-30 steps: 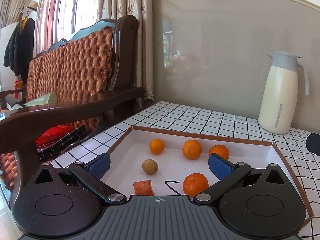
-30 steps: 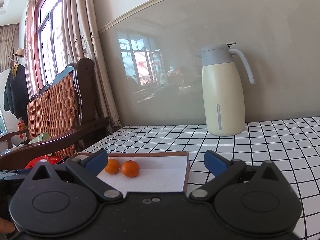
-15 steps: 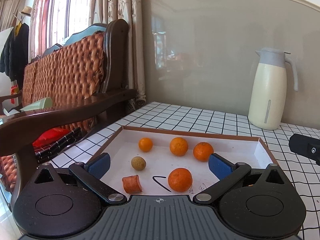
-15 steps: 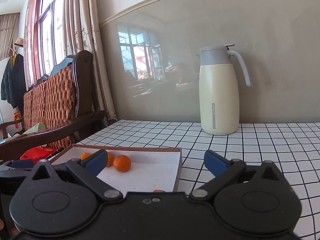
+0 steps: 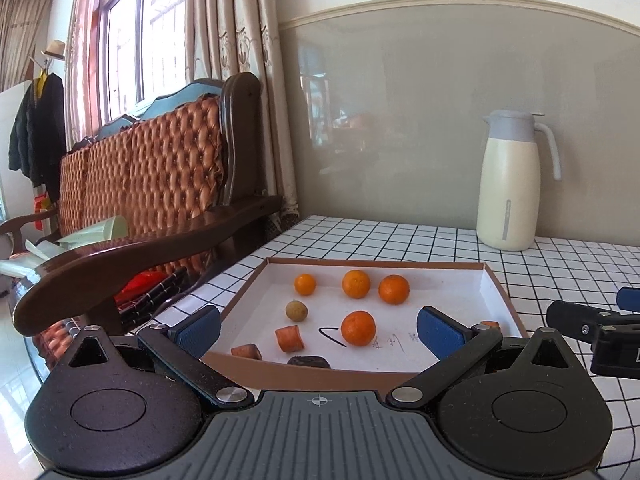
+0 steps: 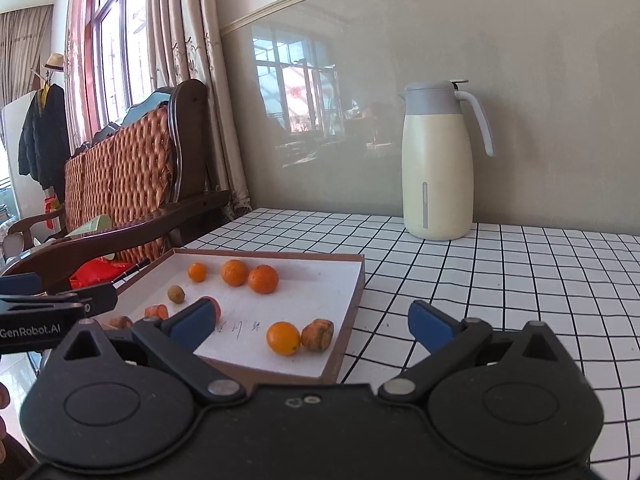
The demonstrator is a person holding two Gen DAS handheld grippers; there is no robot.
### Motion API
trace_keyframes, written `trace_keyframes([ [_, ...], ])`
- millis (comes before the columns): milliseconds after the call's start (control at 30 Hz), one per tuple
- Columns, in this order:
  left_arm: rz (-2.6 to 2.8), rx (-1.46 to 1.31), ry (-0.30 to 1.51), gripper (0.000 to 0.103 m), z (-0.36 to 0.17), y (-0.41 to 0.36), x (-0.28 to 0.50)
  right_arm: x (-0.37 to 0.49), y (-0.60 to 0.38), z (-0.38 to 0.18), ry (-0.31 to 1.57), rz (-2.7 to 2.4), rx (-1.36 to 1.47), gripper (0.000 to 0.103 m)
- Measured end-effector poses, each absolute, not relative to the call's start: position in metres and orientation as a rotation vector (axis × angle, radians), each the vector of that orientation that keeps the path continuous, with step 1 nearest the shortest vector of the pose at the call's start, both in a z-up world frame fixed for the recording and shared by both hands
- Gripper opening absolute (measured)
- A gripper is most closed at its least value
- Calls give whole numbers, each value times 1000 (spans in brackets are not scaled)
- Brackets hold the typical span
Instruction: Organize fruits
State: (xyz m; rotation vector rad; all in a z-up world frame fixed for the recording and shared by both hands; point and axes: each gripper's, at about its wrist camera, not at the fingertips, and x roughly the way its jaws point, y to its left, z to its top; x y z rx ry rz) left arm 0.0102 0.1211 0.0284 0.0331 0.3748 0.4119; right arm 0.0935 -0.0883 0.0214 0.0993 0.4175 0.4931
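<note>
Round orange fruits are lying loose inside the shallow brown-rimmed white cardboard tray on the black-and-white checked tablecloth | left gripper is hovering spread wide, empty | right gripper is likewise gaping, empty.

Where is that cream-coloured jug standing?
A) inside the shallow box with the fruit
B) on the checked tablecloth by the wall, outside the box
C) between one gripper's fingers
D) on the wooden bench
B: the jug stands on the checked tablecloth against the wall, well beyond the box holding the fruit.
</note>
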Motion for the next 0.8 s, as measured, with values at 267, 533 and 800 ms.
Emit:
trace_keyframes([
  [267,382,22,355,103,53,109,-24,58,-100,55,385,470,98,97],
  [533,356,14,347,103,60,105,-58,21,-98,72,355,442,57,97],
  [800,348,-18,328,103,66,109,-75,3,-91,79,326,436,24,97],
])
